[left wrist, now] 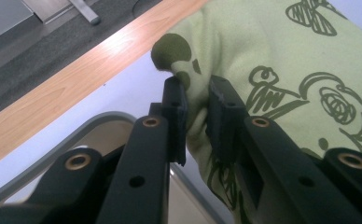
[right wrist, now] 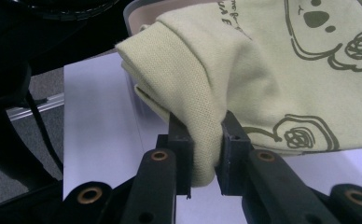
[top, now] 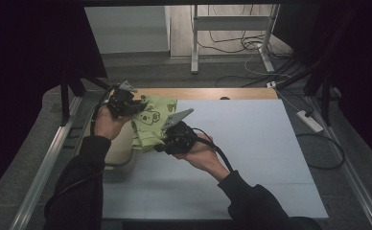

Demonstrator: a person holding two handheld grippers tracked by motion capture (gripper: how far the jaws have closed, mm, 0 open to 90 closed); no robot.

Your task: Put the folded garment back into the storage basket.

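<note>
A light green cloth (top: 148, 122) printed with dark green cartoon drawings hangs between both grippers above the table's left side. My left gripper (top: 129, 106) is shut on the cloth's far edge; in the left gripper view the cloth (left wrist: 281, 60) is bunched between the two black pads (left wrist: 175, 109). My right gripper (top: 164, 139) is shut on the near folded edge, and in the right gripper view a thick fold of cloth (right wrist: 202, 112) is pinched between the pads (right wrist: 181, 140). The cloth is lifted off the surface.
A white board (top: 251, 158) covers the wooden table (top: 213, 93). A beige bin (top: 119, 148) with a grey rim sits below the cloth at the table's left edge. Cables, a power strip (top: 309, 120) and a metal stand (top: 232, 28) lie on the floor beyond.
</note>
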